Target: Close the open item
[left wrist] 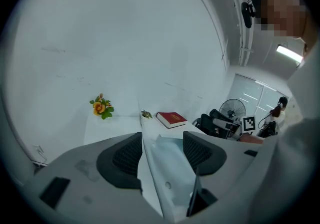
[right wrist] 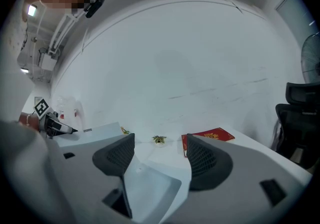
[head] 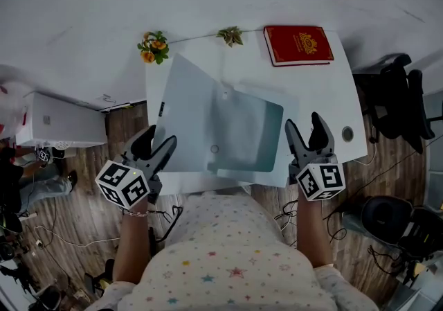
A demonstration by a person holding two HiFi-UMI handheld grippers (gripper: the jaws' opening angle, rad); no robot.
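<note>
An open pale-blue plastic folder [head: 239, 129] lies on the white table [head: 325, 95]. Its left cover [head: 188, 112] stands tilted up off the table. My left gripper [head: 159, 140] is at the folder's left edge, open. In the left gripper view the raised cover's thin edge [left wrist: 145, 168] runs between the jaws of my left gripper [left wrist: 162, 150], close to the left pad. My right gripper [head: 304, 126] is open at the folder's right edge. In the right gripper view the folder's corner [right wrist: 150, 188] lies below and between the jaws of my right gripper [right wrist: 160, 155].
A red book [head: 297, 44] lies at the table's back right. Orange flowers [head: 154, 47] and a small plant [head: 230, 35] sit along the back edge by the wall. A black chair [head: 396, 98] stands to the right, a white box [head: 59, 120] to the left on the floor.
</note>
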